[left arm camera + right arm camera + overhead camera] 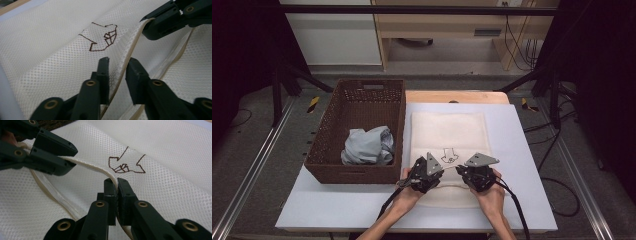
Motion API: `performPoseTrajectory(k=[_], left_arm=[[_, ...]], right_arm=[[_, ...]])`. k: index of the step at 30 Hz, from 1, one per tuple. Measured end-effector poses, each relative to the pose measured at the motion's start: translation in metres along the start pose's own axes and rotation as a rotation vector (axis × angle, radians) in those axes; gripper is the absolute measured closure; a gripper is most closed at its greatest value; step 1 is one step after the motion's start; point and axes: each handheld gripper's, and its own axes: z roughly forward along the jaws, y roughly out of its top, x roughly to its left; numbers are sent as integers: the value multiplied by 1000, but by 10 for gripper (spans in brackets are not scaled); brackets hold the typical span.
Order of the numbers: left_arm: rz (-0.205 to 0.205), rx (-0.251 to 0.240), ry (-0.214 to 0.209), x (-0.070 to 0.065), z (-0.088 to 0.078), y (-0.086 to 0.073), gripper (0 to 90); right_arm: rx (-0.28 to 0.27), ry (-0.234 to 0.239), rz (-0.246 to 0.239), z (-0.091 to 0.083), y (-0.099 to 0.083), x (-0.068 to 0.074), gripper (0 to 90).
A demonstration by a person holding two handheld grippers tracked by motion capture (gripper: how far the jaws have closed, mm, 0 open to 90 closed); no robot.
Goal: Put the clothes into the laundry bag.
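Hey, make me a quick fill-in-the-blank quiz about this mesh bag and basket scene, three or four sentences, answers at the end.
1. The right gripper is pinching the zippered ____ of the cream mesh bag.
2. The crumpled grey cloth lies inside the brown wicker ____.
3. The design stitched on the bag is an outlined ____.
4. Seen from the high view, the basket stands to the ____ of the bag.

Missing words: edge; basket; arrow; left
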Motion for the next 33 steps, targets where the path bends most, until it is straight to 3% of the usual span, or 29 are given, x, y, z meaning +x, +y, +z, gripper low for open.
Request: performPoseTrajectory(k=[3,7,11,20,29,33], left_arm=[[-23,-14,-7,3,-10,1,576],[-29,-35,3,10,-32,4,499],[-27,-73,28,18,-60,3,483],[-75,-155,117,47,-116,-14,450],[-140,-198,179,78,-139,-16,387],[-169,-195,201,93,-146,-18,359]], right_arm=[[-23,-1,14,-3,1,-1,871],[-82,-5,32,-10,2,-2,871],[-127,0,30,-15,3,-4,871],[-184,-3,38,-21,4,-4,870],[-200,-25,42,-22,4,-4,870],[-205,-25,43,-22,4,-5,870]])
